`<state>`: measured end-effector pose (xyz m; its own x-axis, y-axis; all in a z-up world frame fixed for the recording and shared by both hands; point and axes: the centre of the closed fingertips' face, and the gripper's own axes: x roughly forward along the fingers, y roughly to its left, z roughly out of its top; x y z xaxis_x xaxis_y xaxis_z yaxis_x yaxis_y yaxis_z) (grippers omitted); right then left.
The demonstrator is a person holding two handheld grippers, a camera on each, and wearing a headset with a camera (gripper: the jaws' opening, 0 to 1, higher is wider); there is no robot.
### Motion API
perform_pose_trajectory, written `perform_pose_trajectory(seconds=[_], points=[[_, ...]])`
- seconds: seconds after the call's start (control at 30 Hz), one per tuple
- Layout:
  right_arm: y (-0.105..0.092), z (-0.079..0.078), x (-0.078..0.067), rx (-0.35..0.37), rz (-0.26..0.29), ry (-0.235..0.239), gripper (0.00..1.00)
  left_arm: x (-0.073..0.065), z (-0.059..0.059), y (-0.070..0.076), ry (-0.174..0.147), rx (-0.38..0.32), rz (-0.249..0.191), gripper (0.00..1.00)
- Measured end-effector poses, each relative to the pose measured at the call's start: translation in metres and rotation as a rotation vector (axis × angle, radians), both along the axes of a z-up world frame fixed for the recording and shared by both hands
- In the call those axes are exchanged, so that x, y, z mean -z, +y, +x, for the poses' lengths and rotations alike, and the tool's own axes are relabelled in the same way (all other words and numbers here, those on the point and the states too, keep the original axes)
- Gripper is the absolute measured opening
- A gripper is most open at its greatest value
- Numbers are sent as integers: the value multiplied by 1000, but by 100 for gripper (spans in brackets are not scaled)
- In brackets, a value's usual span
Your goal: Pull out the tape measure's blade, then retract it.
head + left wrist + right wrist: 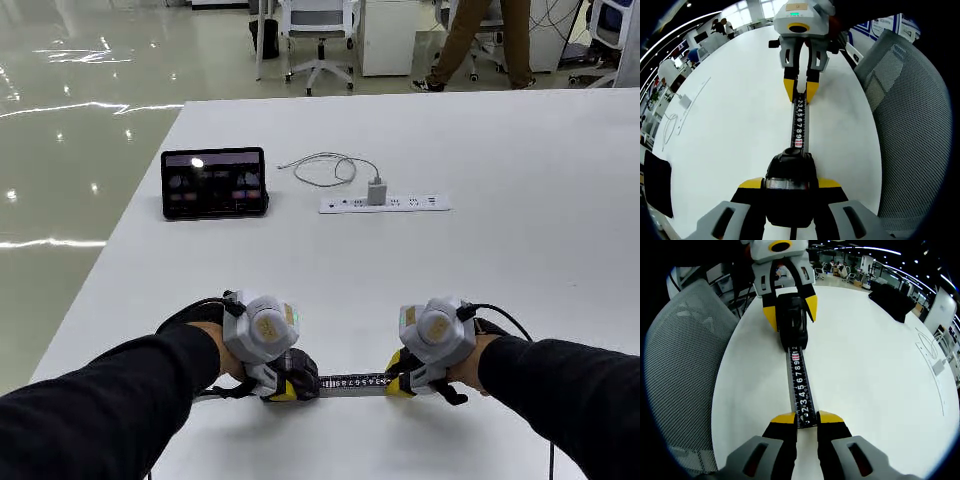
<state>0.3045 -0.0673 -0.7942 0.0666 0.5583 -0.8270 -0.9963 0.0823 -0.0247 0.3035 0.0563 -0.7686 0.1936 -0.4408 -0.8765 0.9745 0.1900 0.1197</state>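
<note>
Bridging the space between the two tools is a short run of blade [799,382], only its first printed numerals showing. The tape measure [318,382] lies flat on the near edge of the white table [450,140], directly in front of the person. The left gripper [790,184] has its yellow-tipped jaws clamped on either side of the black case [790,165], pinning it to the tabletop. The right gripper [807,419] faces it, with its jaws closed in on the free end of the blade so that the tips flank the tape where the scale begins. The two grippers are near each other but not touching, and the blade looks straight and level between them.

Judging from how little tape is out, this is the pull-out step near its start — though one moment cannot rule out the last part of the retraction. If it is the pull, the next move calls for the right gripper to draw away from the case along the blade's own line. The left gripper must hold the case firm so it does not slide or twist. A slack pinch could let the end slip and snap back.

Well beyond, a tablet [214,183] stands propped, and a power strip [390,204] carries a charger [377,190] with a looped cable [325,168]. A mesh chair [920,125] sits at the table's edge.
</note>
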Motion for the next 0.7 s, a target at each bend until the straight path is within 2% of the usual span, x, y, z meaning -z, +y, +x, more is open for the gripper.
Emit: perform_pose_trajectory(seconds=[0.4, 0.7], points=[[-11, 5, 0, 11, -16, -13, 10, -1, 6, -8, -25, 28, 6, 32], [-12, 6, 1, 25, -8, -4, 10, 0, 7, -8, -8, 28, 3, 32]])
